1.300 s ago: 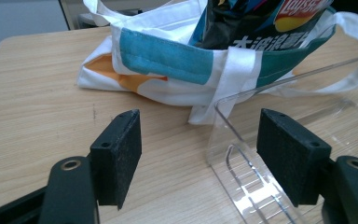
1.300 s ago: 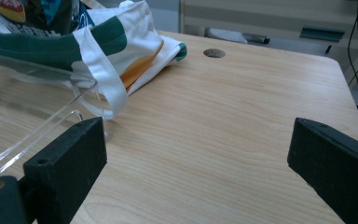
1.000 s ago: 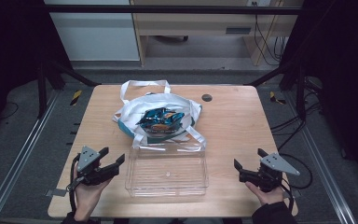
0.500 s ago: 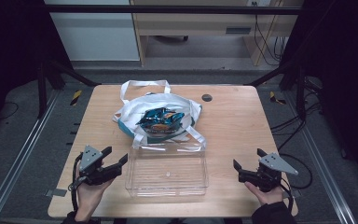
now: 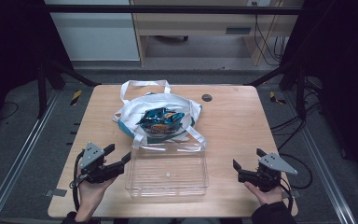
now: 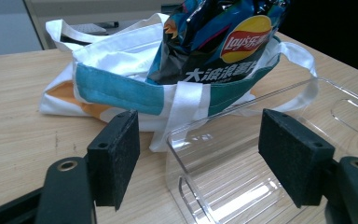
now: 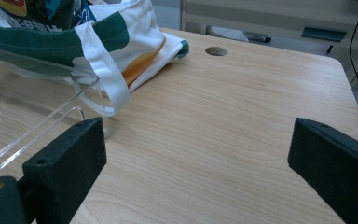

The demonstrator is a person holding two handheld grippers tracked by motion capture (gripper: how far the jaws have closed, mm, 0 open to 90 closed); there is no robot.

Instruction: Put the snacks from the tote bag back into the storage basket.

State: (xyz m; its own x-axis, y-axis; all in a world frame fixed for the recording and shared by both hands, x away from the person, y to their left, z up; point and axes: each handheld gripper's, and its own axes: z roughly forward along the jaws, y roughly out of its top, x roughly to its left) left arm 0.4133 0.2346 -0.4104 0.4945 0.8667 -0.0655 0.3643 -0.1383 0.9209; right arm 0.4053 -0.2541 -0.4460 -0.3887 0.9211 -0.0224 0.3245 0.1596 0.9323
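Note:
A clear plastic tray (image 5: 168,171) lies empty at the table's near middle. Behind it sits a white tote bag (image 5: 130,114) with teal trim, and a blue crisp packet (image 5: 161,119) stands in its mouth. My left gripper (image 5: 119,155) is open at the tray's left edge. In the left gripper view the tray's near corner (image 6: 182,135) lies between the jaws of that gripper (image 6: 200,154), with the bag (image 6: 116,60) and packet (image 6: 214,42) beyond. My right gripper (image 5: 247,159) is open to the right of the tray, over bare wood (image 7: 196,154), apart from the tray (image 7: 28,93).
The wooden table (image 5: 233,126) has a small round hole (image 5: 207,97) near its far edge, right of the bag. A white bag strap (image 7: 105,79) drapes over the tray's far rim. Dark frame posts and cables stand beyond the table's right side.
My left gripper has crept a little right and forward to the tray's left edge. The right gripper has barely moved.

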